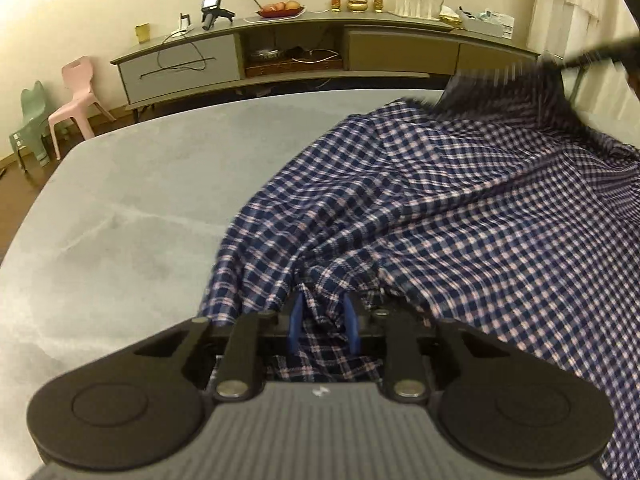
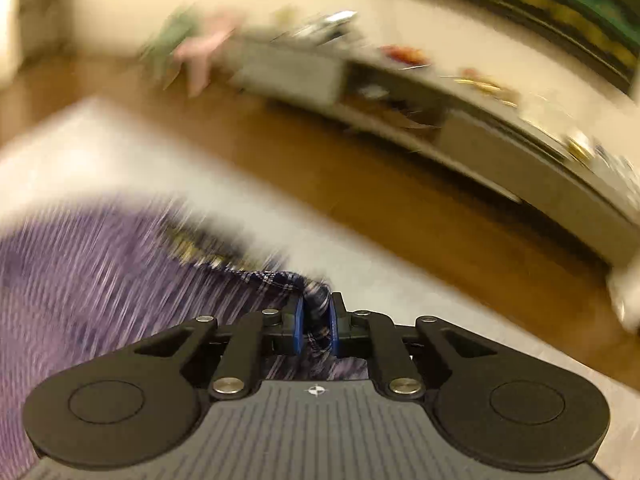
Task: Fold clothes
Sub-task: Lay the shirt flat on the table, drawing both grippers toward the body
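Checked shirt (image 1: pixel 460 200), blue and white, lay spread and rumpled over the grey table (image 1: pixel 140 200), covering the side away from the pink chair (image 1: pixel 78 92), with part of it lifted off the top at the far corner.

Left gripper (image 1: pixel 322 322): blue pads closed narrow on a bunched fold at the shirt's near edge. Right gripper (image 2: pixel 316 320): pads likewise pinched on a twist of the same cloth; its view was badly smeared, so little else read there. In the left view a dark blurred shape rose above the shirt's far corner, most likely that right tool.

Handling, judged: thin woven cloth, light, limp, no stiffness of its own. It sagged and creased between the two holds and would drape wherever unsupported. Not fragile and not slippery on the pads. Best taken at hems, seams or corners, where the doubled cloth gives the pads something to bite. A pinch mid-panel would only gather wrinkles.

Surface: table top smooth, matt, bare on the side toward the pink chair. Enough room there to lay the shirt flat.

Room: a green chair (image 1: pixel 30 128) stood just beside the pink chair, and a long low sideboard (image 1: pixel 320 48) ran along the wall beyond the table, carrying a fruit plate (image 1: pixel 280 9) and glassware. Wooden floor.
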Tool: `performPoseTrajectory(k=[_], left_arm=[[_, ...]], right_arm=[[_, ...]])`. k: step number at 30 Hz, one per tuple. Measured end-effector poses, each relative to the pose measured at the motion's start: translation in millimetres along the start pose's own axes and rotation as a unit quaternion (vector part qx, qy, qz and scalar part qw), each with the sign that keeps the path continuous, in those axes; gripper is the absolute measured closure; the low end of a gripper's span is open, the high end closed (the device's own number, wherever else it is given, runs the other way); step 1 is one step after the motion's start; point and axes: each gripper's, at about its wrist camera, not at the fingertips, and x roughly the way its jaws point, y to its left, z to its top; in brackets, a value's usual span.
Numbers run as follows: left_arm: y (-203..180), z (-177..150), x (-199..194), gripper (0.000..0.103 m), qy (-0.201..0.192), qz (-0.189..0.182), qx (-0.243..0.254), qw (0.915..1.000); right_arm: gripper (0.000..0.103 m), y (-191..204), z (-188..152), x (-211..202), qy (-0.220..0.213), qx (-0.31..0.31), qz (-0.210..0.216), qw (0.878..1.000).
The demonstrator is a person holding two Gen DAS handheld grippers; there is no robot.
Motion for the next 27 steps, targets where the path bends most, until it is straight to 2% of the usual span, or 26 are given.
performPoseTrajectory(k=[2, 3, 5, 7, 11, 13, 15, 16, 17, 18, 19, 21, 23, 24, 26, 27], left_arm=[[1.2, 0.6, -0.4, 0.08, 0.0, 0.011, -0.001, 0.9999], [1.8, 0.6, -1.2, 0.08, 0.001, 0.014, -0.002, 0.9999], [2.3, -0.1, -3.8, 0.08, 0.002, 0.016, -0.004, 0.9999], [-0.1, -0.9, -7.4, 0.08, 0.002, 0.013, 0.004, 0.9999], [-4.9, -2.1, -9.3, 0.08, 0.001, 0.012, 0.024, 0.9996], [0.7, 1.3, -5.1, 0.08, 0.0, 0.024, 0.017, 0.9996], [8.0, 7.1, 1.4, 0.08, -0.002, 0.052, 0.002, 0.9986], [8.6, 9.9, 4.7, 0.08, -0.003, 0.078, -0.003, 0.997], [8.2, 12.3, 7.6, 0.08, -0.003, 0.104, -0.007, 0.9945], [6.5, 14.0, 8.2, 0.082, -0.003, 0.127, -0.011, 0.9919], [3.8, 14.8, 5.5, 0.082, -0.005, 0.139, -0.015, 0.9901], [-8.0, 15.2, -12.1, 0.082, -0.019, 0.127, -0.012, 0.9916], [-24.3, 14.4, -34.8, 0.082, -0.038, 0.093, -0.001, 0.995], [-34.3, 12.7, -45.7, 0.082, -0.045, 0.063, 0.005, 0.997], [-55.1, 5.9, -56.9, 0.08, -0.039, 0.001, 0.018, 0.9991], [-66.1, 1.6, -58.3, 0.08, -0.031, -0.028, 0.031, 0.9986]], right_arm=[[0.069, -14.1, -9.9, -8.6, -0.007, 0.029, -0.022, 0.999], [0.046, -21.2, -14.9, -12.8, -0.011, 0.044, -0.034, 0.998], [0.043, -35.3, -24.8, -21.4, -0.018, 0.073, -0.056, 0.996], [0.031, -49.5, -34.7, -29.9, -0.025, 0.102, -0.078, 0.991], [0.029, -75.3, -57.9, -46.8, -0.034, 0.15, -0.122, 0.981], [0.03, -68.6, -97.4, -53.4, 0.007, 0.095, -0.136, 0.986], [0.034, -75.2, -141.6, -59.9, 0.058, 0.067, -0.172, 0.981], [0.04, -85.8, -160.5, -57.2, 0.08, 0.066, -0.207, 0.973], [0.042, -96.4, -179.0, -54.8, 0.1, 0.066, -0.248, 0.961], [0.042, -106.5, -194.3, -54.9, 0.107, 0.067, -0.306, 0.943], [0.042, -112.2, -202.7, -61.7, 0.1, 0.084, -0.336, 0.933], [0.042, -113.3, -211.7, -89.3, 0.059, 0.149, -0.339, 0.927], [0.039, -92.1, -214.3, -109.9, 0.016, 0.167, -0.28, 0.945], [0.033, -76.3, -217.1, -115.4, 0.006, 0.15, -0.247, 0.957], [0.031, -54.3, -218.4, -111.0, 0.015, 0.115, -0.177, 0.977], [0.032, -49.8, -219.1, -105.1, 0.027, 0.102, -0.157, 0.982]])
